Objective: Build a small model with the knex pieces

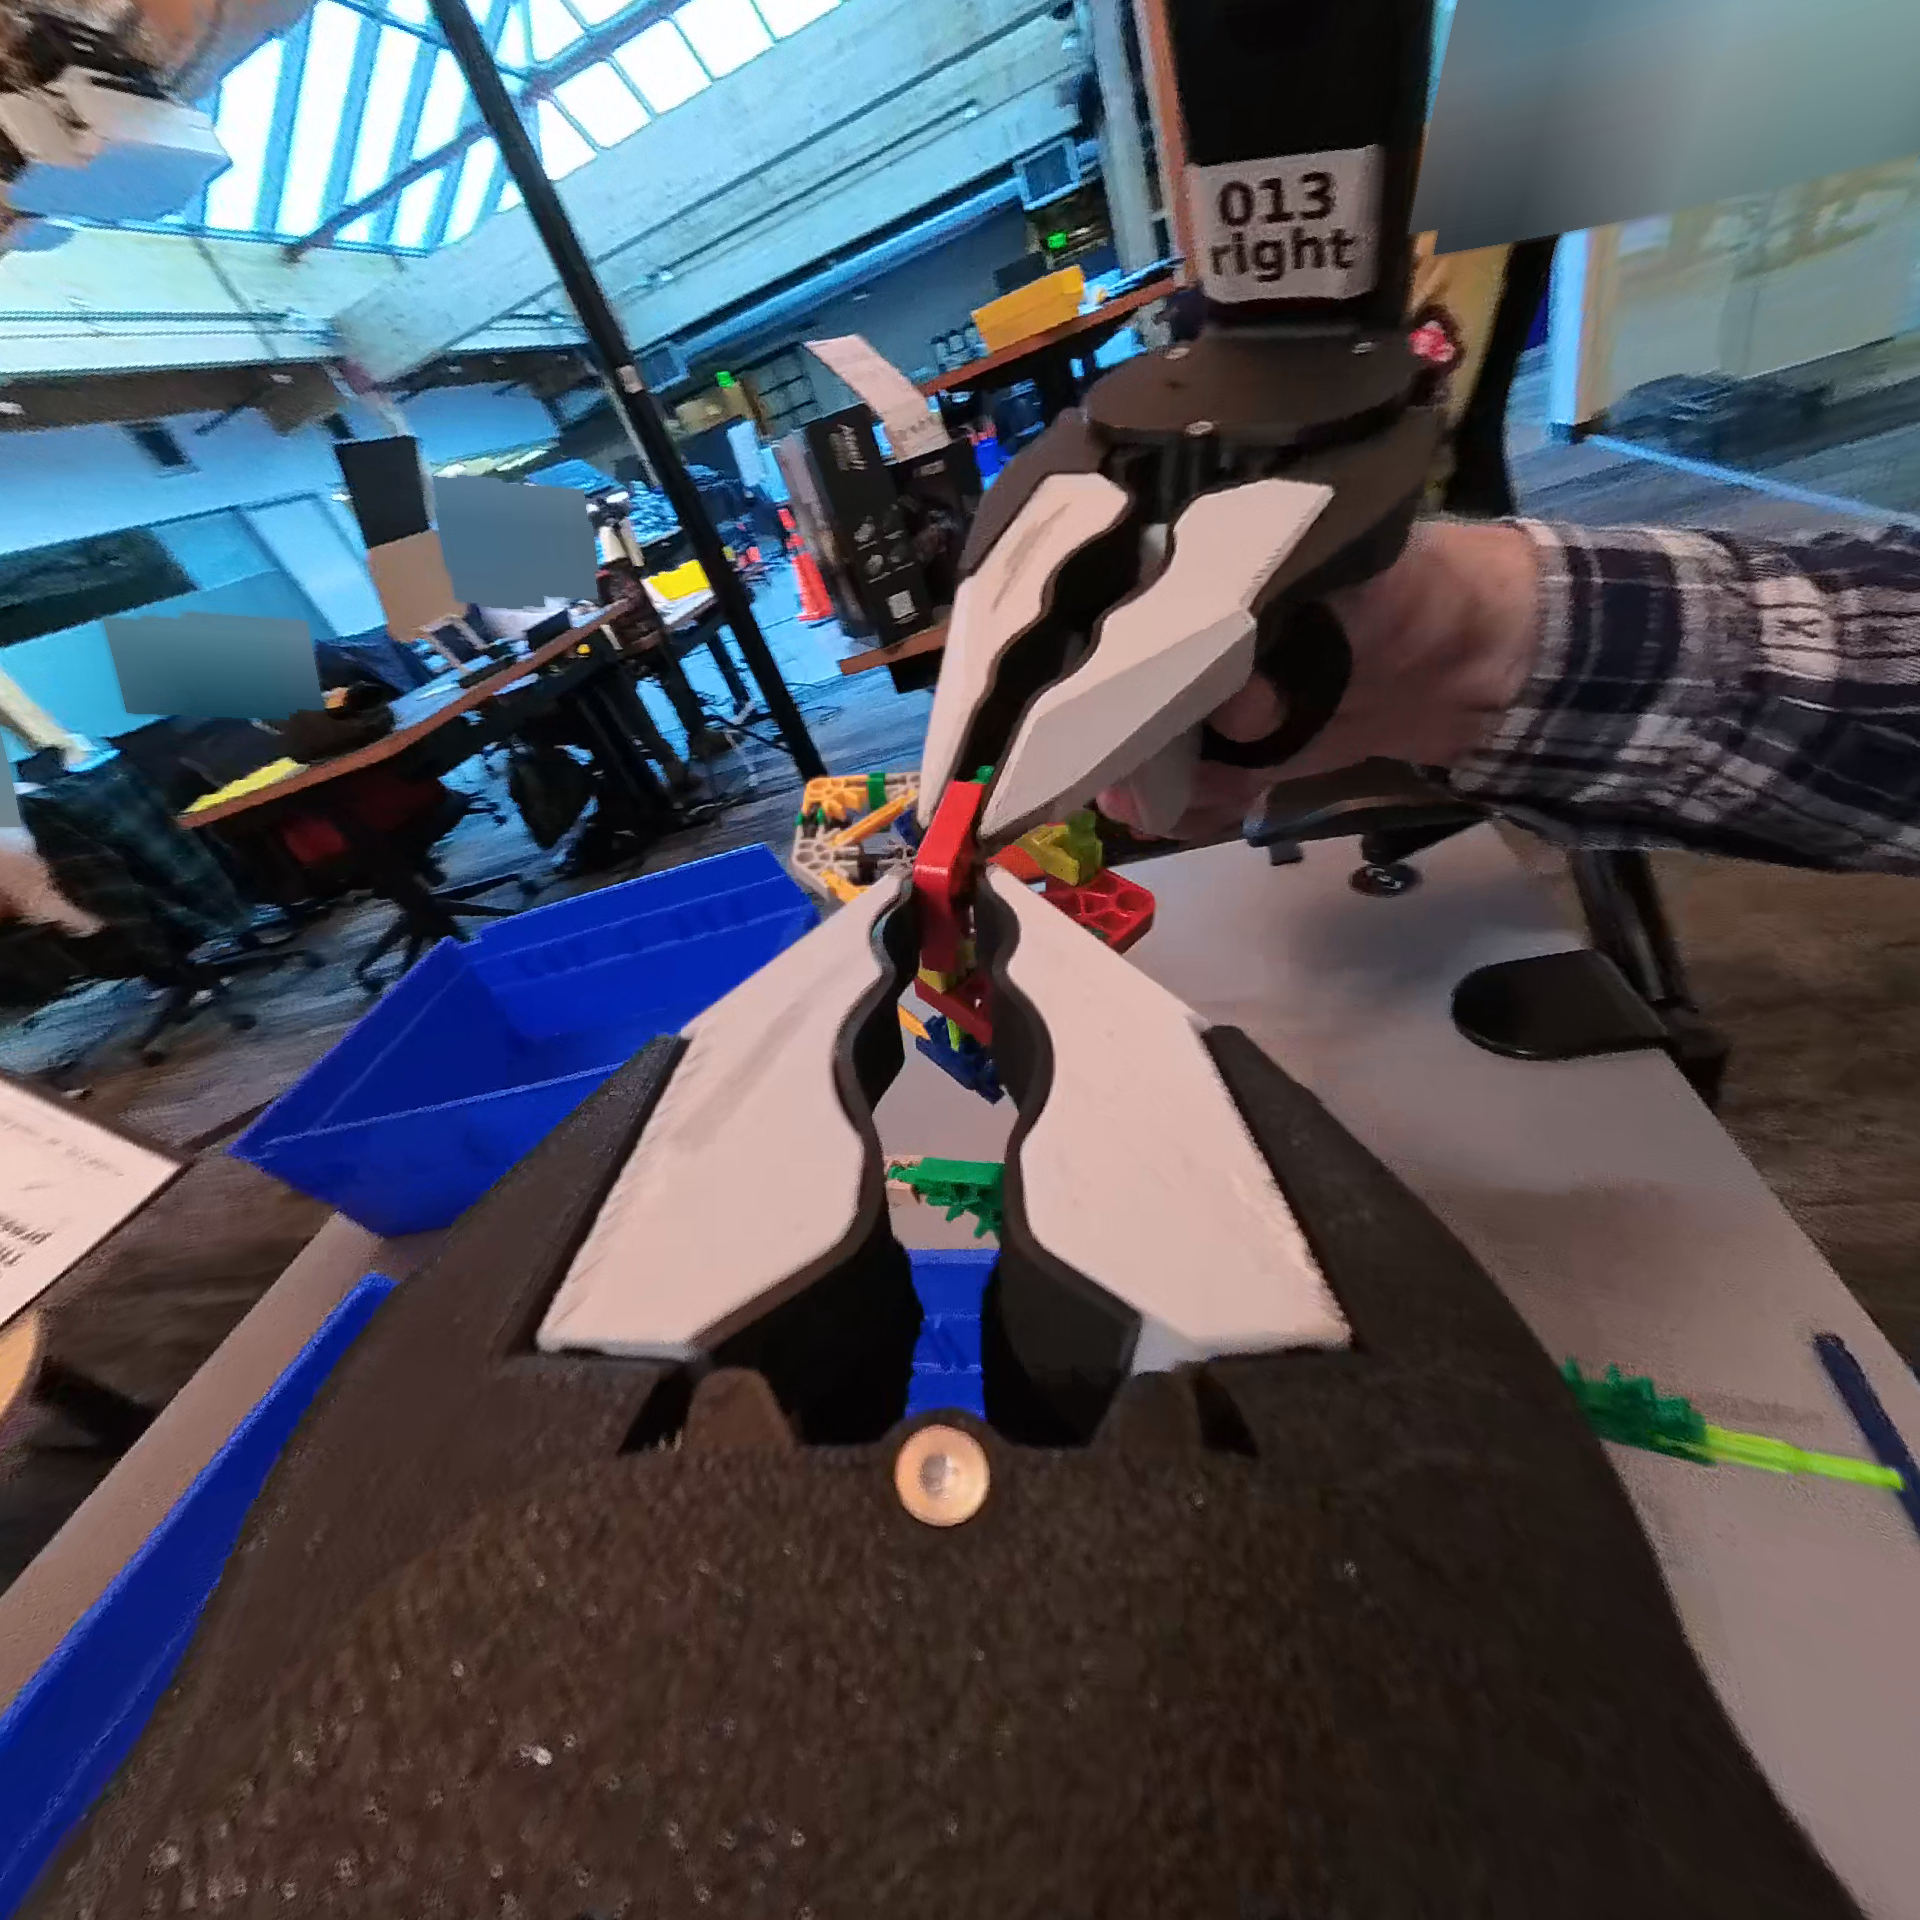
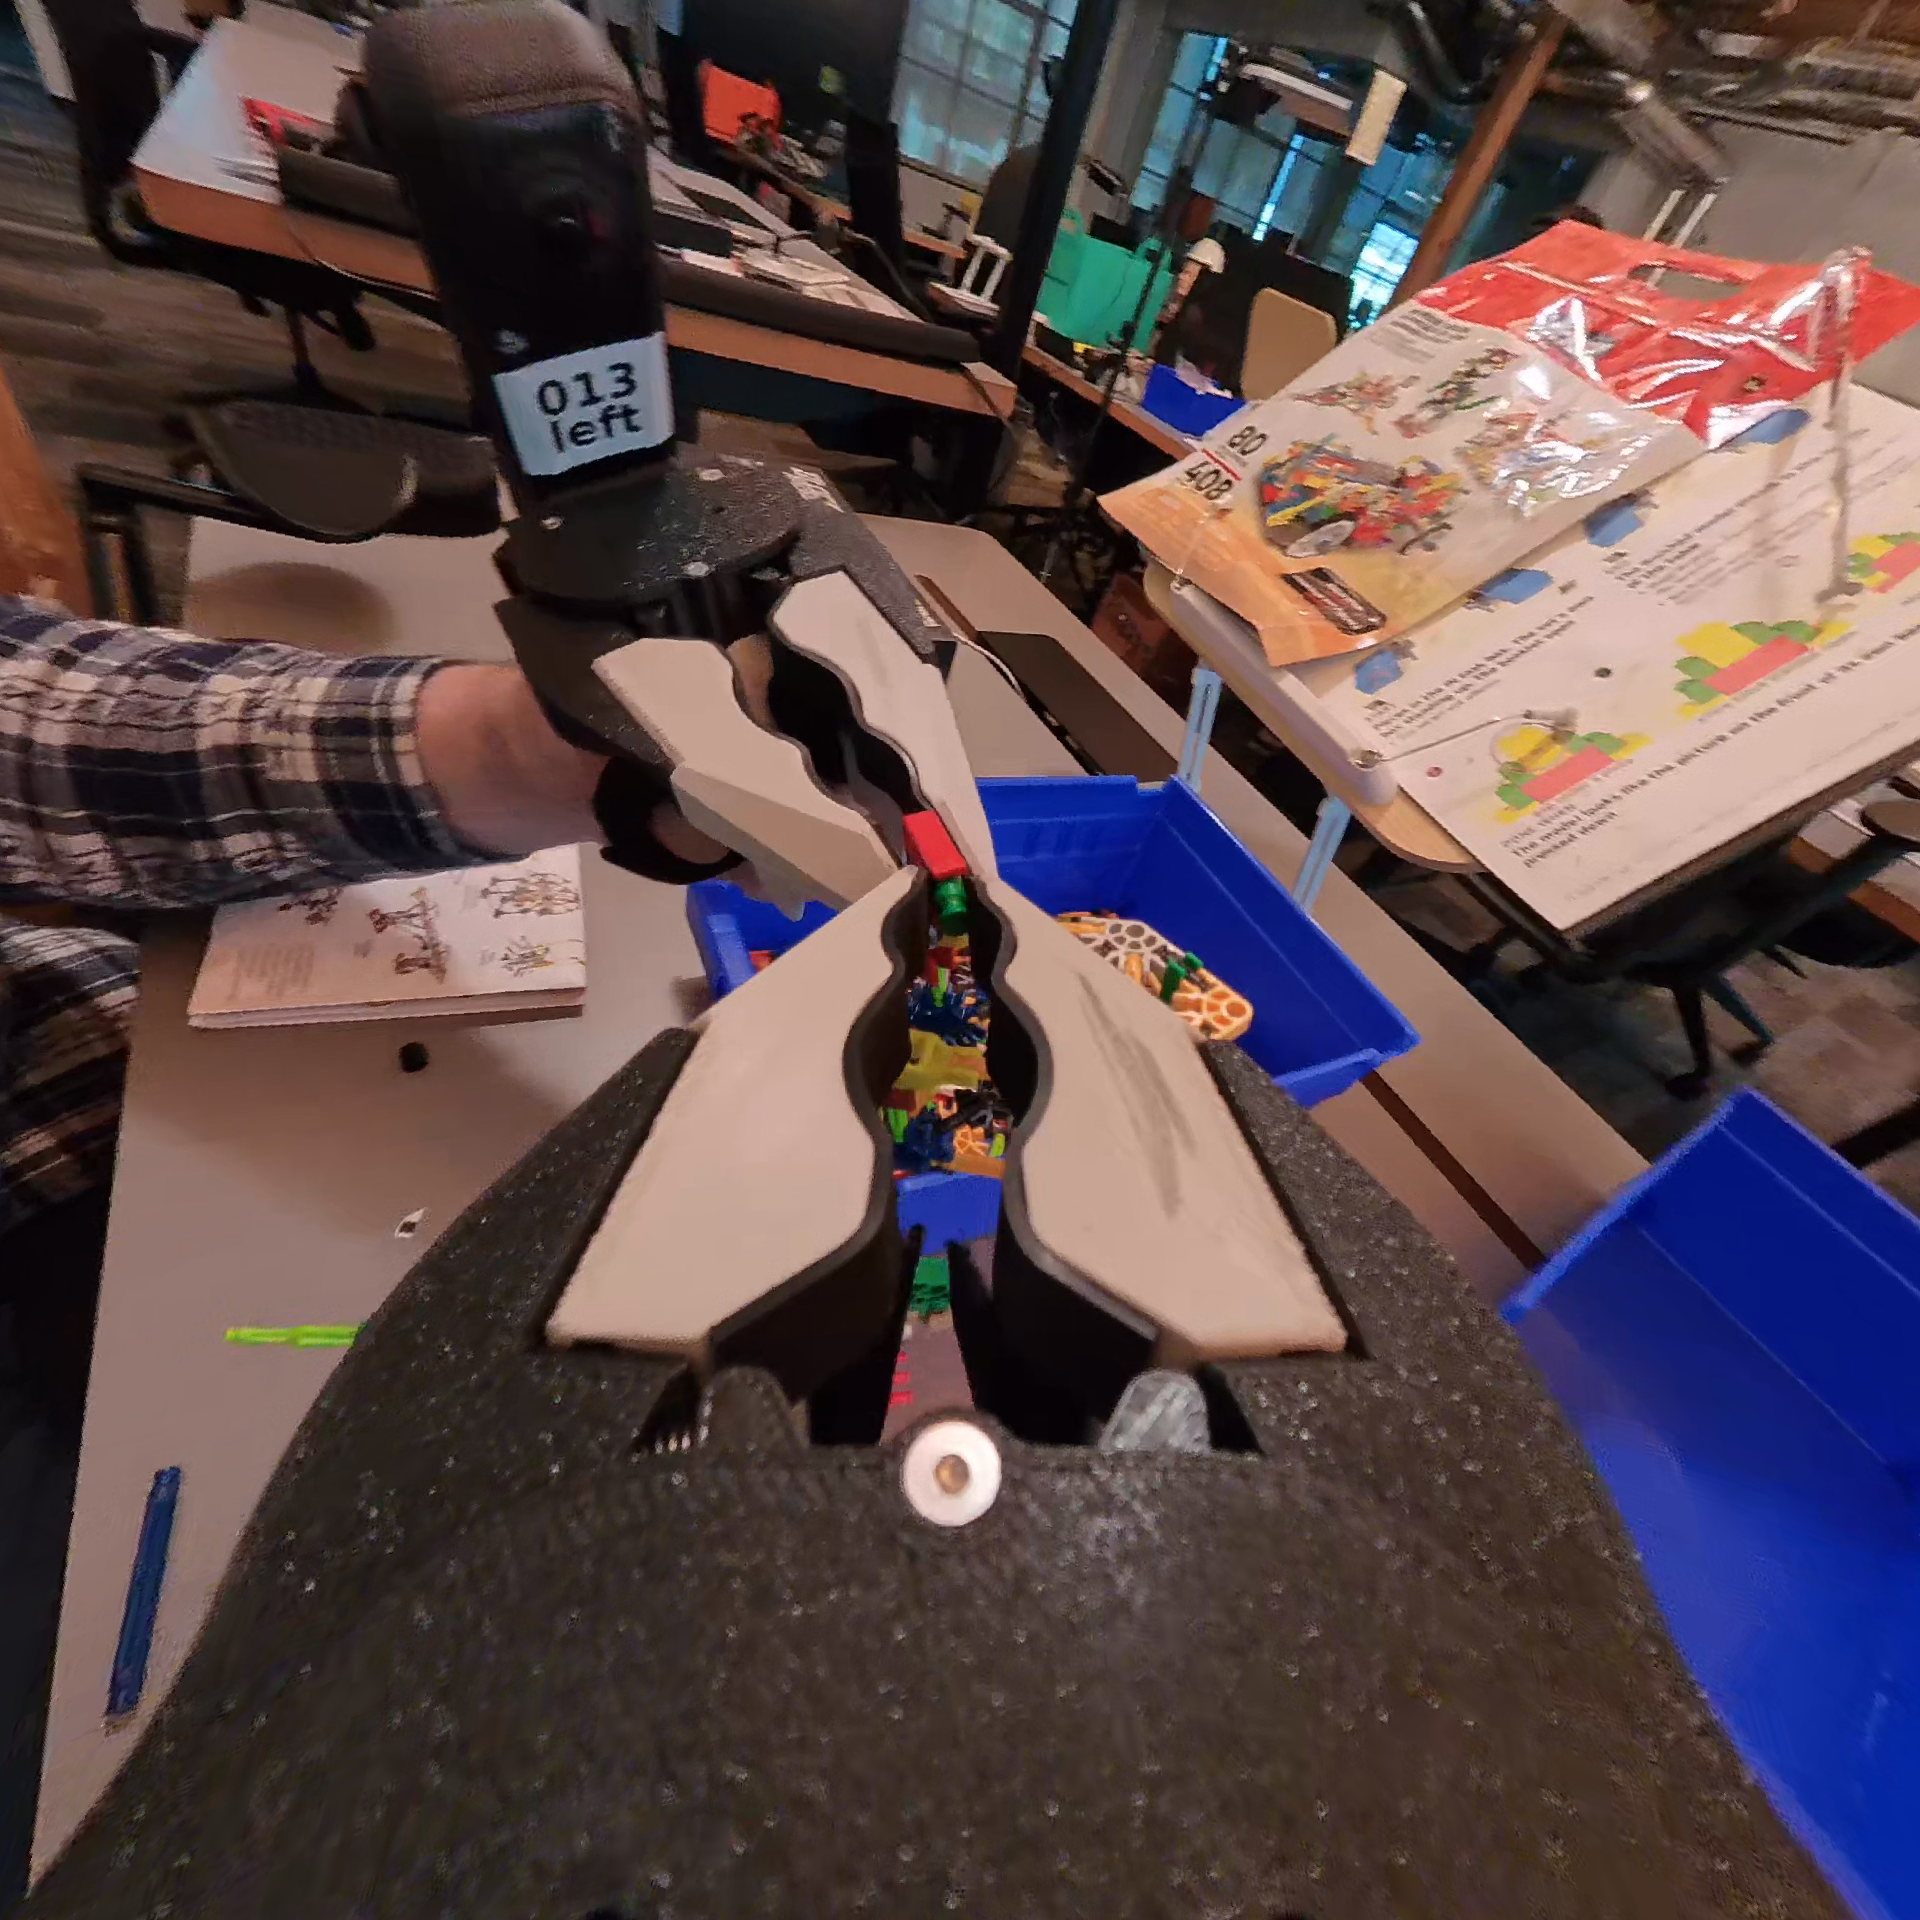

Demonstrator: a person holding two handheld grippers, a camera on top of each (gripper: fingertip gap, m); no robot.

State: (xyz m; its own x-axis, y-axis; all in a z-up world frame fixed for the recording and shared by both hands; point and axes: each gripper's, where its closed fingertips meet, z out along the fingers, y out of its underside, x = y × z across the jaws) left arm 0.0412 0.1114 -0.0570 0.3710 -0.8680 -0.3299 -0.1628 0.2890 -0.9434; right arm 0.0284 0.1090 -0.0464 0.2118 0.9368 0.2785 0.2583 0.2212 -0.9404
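My left gripper (image 1: 945, 885) is shut on a red connector piece (image 1: 948, 847) held up above the grey table (image 1: 1351, 1091). More red, yellow and blue pieces (image 1: 961, 1013) hang joined below it. My right gripper (image 1: 961, 821) comes down from above and pinches the top of the same red piece. In the right wrist view my right gripper (image 2: 948, 883) and the left gripper (image 2: 930, 850) meet tip to tip on the red piece (image 2: 932, 844). A green piece (image 2: 948, 902) shows just under it. Both hold it over a blue bin (image 2: 1247, 904) of coloured pieces.
Another blue bin (image 2: 1766, 1351) stands to the right, also in the left wrist view (image 1: 582, 1018). A booklet (image 2: 395, 945), a green rod (image 2: 291, 1335) and a blue rod (image 2: 145, 1590) lie on the table. A tilted picture sheet (image 2: 1662, 675) and a plastic bag (image 2: 1455, 416) stand behind. Loose pieces (image 1: 1101, 904) lie beyond. The tips of both grippers are at nearly the same place.
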